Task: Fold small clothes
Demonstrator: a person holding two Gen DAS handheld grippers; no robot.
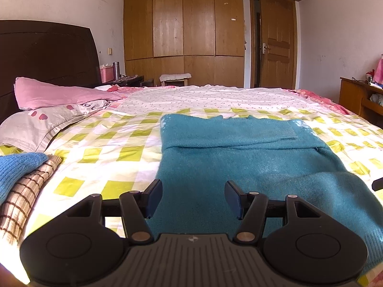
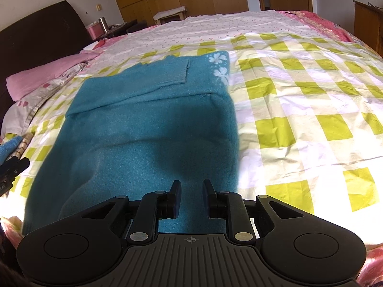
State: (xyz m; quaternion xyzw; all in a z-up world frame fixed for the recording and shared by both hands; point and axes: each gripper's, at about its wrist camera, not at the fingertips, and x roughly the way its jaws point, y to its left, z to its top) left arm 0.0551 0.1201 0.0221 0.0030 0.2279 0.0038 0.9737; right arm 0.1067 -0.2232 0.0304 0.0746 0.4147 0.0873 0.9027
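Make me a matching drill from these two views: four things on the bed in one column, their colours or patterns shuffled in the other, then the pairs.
Things:
1. sweater spread in front of both hand-held grippers
2. pillow nearest the headboard
3. bedsheet under the sweater
4. folded cloth at the left edge in the left wrist view

Colours or patterns:
A. pink
B. tan with brown grid lines
C. teal with pale flowers at one corner
D. white with yellow-green checks

Pairs: 1-C, 2-A, 3-D, 4-B
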